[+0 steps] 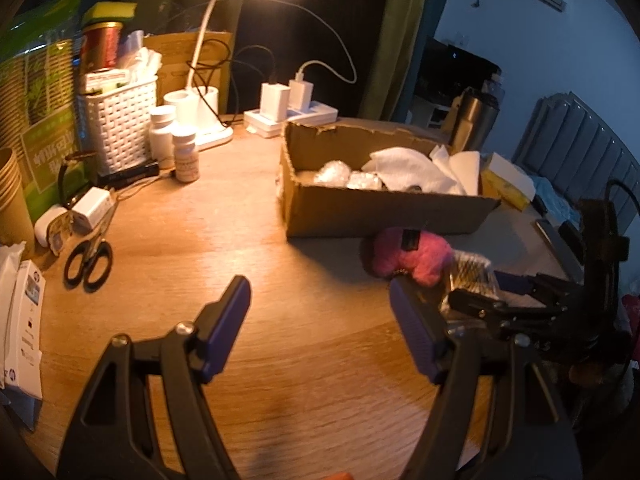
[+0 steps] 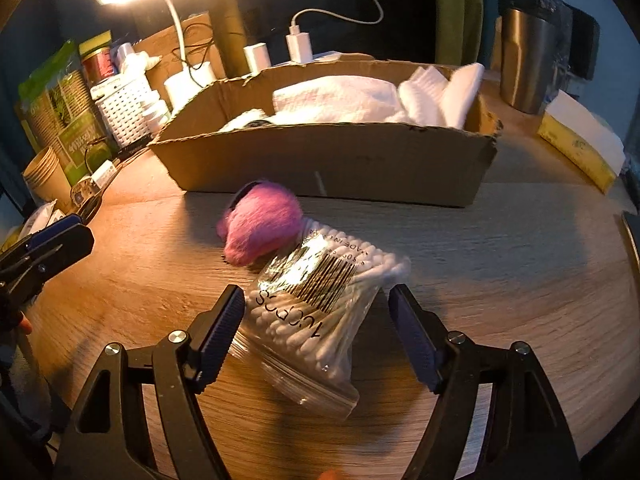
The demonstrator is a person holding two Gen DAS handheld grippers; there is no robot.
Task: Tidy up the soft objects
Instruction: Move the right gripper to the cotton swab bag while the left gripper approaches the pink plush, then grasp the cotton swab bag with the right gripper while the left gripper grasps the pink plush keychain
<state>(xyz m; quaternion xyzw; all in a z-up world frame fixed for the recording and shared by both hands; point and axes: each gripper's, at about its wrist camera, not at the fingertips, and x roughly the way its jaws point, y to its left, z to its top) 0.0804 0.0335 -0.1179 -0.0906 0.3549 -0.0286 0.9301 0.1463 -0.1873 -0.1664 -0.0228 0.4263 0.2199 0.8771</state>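
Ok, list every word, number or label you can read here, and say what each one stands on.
"100PCS", upside down: bag of cotton swabs.
"MADE IN ...", upside down, its end blurred: same bag, beside the barcode.
Digits under the barcode: too blurred.
Green package: white print, unreadable.
White packet: too small.
Bottle label: too small.

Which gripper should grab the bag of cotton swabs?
Probably the right gripper: its open jaws already flank the bag of cotton swabs. The left gripper is open over bare table, off to the side.
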